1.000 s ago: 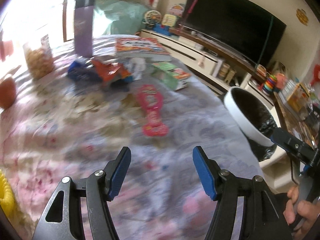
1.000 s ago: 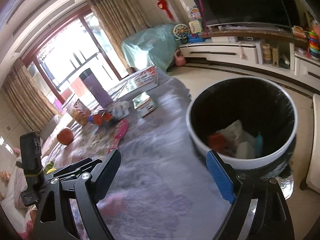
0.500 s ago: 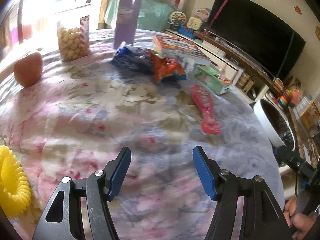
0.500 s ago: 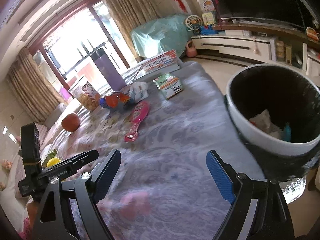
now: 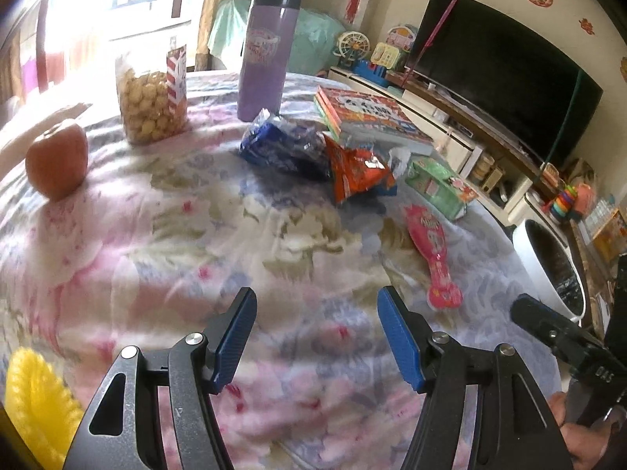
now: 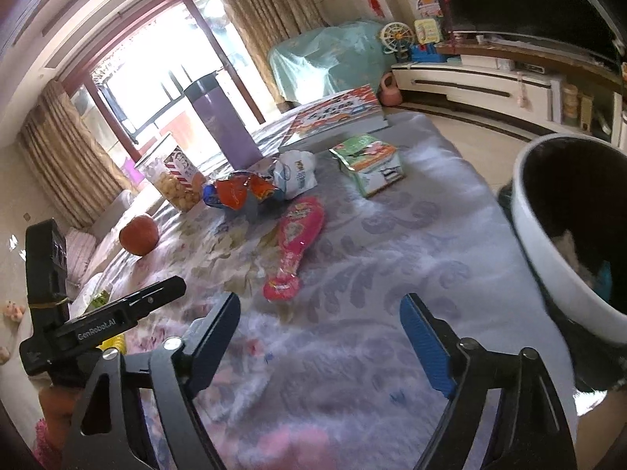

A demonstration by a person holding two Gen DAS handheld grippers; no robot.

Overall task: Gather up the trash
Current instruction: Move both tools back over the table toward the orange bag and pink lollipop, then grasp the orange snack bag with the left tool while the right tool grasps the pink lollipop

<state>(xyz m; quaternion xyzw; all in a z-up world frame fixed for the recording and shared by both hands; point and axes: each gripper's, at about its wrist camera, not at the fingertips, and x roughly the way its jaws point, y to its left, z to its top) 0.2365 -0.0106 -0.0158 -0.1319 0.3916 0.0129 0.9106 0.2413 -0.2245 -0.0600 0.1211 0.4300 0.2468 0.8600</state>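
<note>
Jaws released: left gripper (image 5: 316, 337), right gripper (image 6: 319, 340) just narrowing, empty; "GenRobot.AI" on left gripper's body.

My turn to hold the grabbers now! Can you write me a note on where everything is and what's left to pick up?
Left gripper: open, nothing in it, over the cloth.
Right gripper: jaws have just been closing a little, nothing between them.
Bin: at the table's right edge, some trash already inside.
Left to collect: orange wrapper, blue wrapper, white wrapper, all bunched mid-table; possibly the pink packet.
Probably stay: apple, snack jar, purple flask, book, green box.
</note>
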